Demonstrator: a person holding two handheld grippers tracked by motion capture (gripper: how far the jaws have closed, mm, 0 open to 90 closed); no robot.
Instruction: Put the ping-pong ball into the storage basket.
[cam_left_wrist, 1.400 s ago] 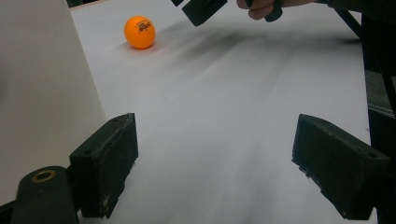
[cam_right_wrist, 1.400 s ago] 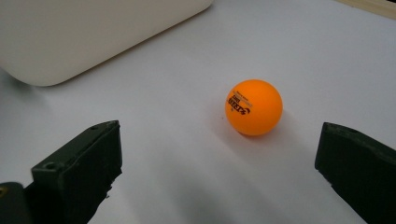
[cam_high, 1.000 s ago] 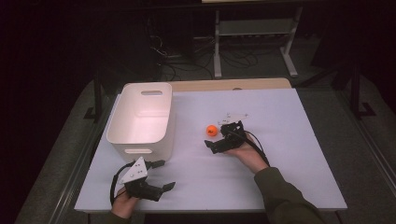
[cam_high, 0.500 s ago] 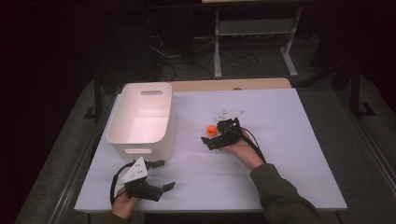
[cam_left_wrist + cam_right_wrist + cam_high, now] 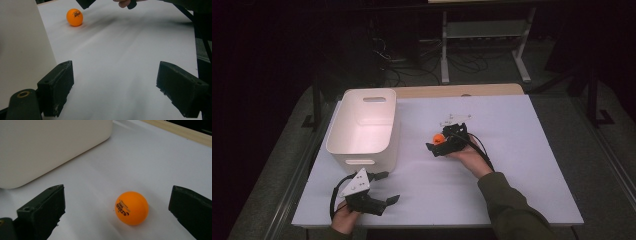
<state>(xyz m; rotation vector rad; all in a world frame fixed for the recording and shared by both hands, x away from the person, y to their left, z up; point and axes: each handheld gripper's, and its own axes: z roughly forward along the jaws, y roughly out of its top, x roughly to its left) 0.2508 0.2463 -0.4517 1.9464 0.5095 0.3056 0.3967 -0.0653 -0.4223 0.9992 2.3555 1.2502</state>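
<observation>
Item 1: orange ball point(image 5: 438, 137). Qty 1, small, black print on its side. High view: just left of frame centre, resting on the table point(image 5: 512, 150). Right gripper view: lower centre of frame, between the two jaws but touching neither, nearer the right-hand one. Left gripper view: upper left of frame, on bare surface, far off.

Item 2: right tool point(image 5: 439, 145). High view: centre of frame, held in the person's right hand point(image 5: 469, 155), jaws at the ball. Jaws spread wide, one at each side of the right gripper view; nothing gripped. Cable trails back along the sleeve toward lower right.

Item 3: left tool point(image 5: 384, 205). High view: lower left of frame, near the table's front edge, held in the left hand point(image 5: 343, 219), grey three-cornered plate on top. Jaws wide apart in left gripper view, w/ bare surface between; nothing gripped. Well apart from ball.

Item 4: white bin point(image 5: 362, 152). Rectangular, open top, cut-out handle in the far wall, interior bare as far as seen. High view: left of centre, standing upright on the table, to the left of the ball, not touching it. Right gripper view: its wall takes the upper left. Left gripper view: its wall runs down the left edge.

Item 5: table. White top, pale wood strip along far edge.

Item 6: metal shelf frame point(image 5: 484, 35). High view: top centre-right, on the dark floor beyond the table, cables beside it.
</observation>
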